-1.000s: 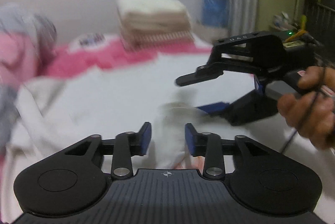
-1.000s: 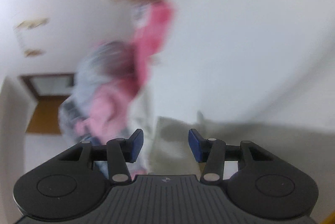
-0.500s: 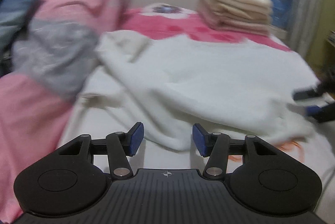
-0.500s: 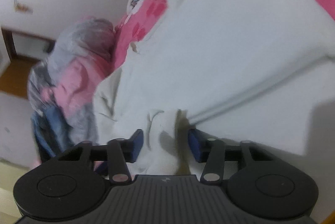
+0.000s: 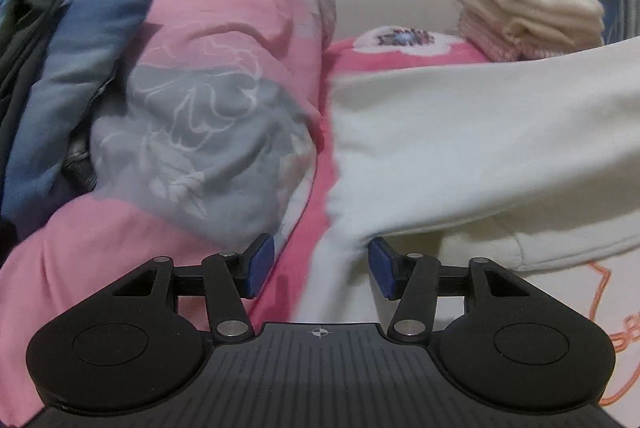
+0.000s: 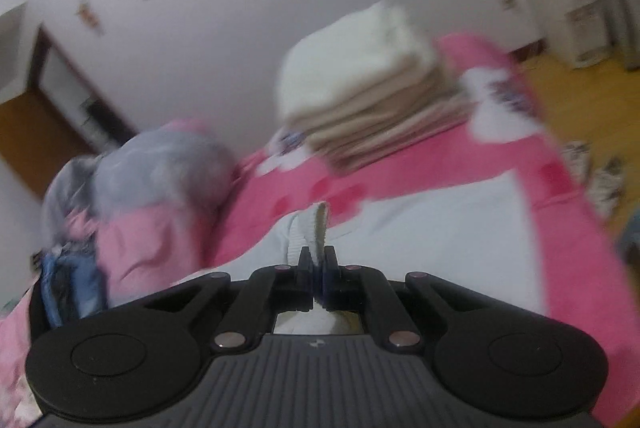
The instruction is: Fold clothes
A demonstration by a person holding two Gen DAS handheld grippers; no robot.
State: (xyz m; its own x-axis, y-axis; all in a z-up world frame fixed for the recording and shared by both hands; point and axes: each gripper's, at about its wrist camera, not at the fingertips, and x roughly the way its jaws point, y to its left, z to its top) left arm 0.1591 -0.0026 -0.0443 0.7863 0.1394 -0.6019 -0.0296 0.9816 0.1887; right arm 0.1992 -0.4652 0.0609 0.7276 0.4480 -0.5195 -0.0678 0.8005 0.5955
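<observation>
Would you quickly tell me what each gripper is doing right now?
Left gripper: jaws opening, white garment between them, not pinched.
Right gripper: shut on the white garment's edge.

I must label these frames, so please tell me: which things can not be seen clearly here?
- White garment: left wrist view, right edge cuts it off.
- Folded stack: right wrist view, motion blur hides layer count.
- Right hand-held gripper: its body hides the cloth below the pinch.

The folded stack (image 6: 360,83) and quilt (image 6: 132,183) are motion-blurred. The white garment (image 5: 460,147) runs off the right edge.
</observation>
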